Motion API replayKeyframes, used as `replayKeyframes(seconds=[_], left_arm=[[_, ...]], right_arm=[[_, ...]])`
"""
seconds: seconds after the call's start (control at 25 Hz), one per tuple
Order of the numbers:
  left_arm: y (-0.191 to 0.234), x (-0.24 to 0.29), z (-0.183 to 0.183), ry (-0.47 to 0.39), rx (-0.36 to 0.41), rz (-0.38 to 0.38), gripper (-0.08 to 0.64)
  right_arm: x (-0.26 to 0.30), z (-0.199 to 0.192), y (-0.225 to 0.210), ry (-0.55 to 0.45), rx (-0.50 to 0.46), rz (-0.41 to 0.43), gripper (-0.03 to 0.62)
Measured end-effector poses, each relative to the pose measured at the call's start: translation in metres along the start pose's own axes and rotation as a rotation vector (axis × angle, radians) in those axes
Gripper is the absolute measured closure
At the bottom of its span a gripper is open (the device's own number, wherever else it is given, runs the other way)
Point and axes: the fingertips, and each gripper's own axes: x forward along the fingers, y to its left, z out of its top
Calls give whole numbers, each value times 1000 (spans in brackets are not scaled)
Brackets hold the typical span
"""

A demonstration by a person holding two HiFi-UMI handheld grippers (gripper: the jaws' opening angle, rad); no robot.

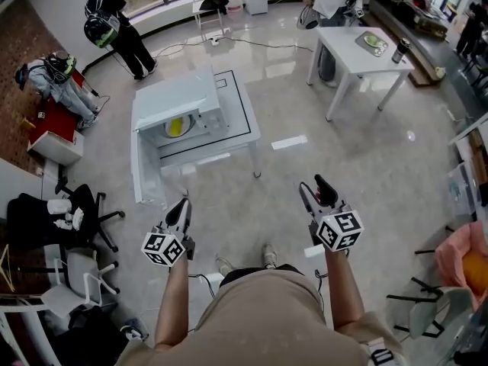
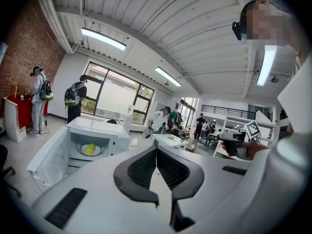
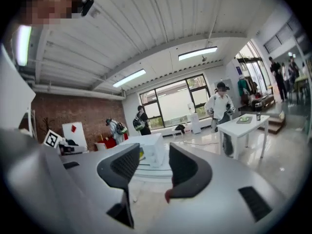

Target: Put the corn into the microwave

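Lying in microwave [image 1: 179, 101], seemingly corn [image 1: 176, 126]; left tongs [image 1: 184, 202] closed, right tongs [image 1: 312, 183] parted, both empty.

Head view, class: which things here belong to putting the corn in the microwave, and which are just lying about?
Belong to the job:
microwave, door open
corn, lying inside it
left gripper
right gripper

Just lying about:
white table at upper right
dark cup on it
black office chair
red cabinet

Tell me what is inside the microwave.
The microwave stands open. Inside, a yellow corn lies on a round white plate. The rest of the chamber is hidden by the top and walls.
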Motion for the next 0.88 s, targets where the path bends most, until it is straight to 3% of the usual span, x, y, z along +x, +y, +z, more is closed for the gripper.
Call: replayKeyframes(seconds=[0.04, 0.08, 0.6, 0.88], left_arm=[[0, 1, -5, 12, -3, -6, 555], [-1, 1, -10, 24, -4, -13, 555], [-43, 41, -11, 71, 34, -123, 555], [-79, 64, -17, 99, 47, -172, 555]], right_arm=[[-2, -5, -1, 15, -23, -26, 428], [-4, -8, -2, 23, -27, -43, 446], [-28, -5, -15, -11, -63, -59, 454], [-48, -11, -53, -4, 23, -127, 454]])
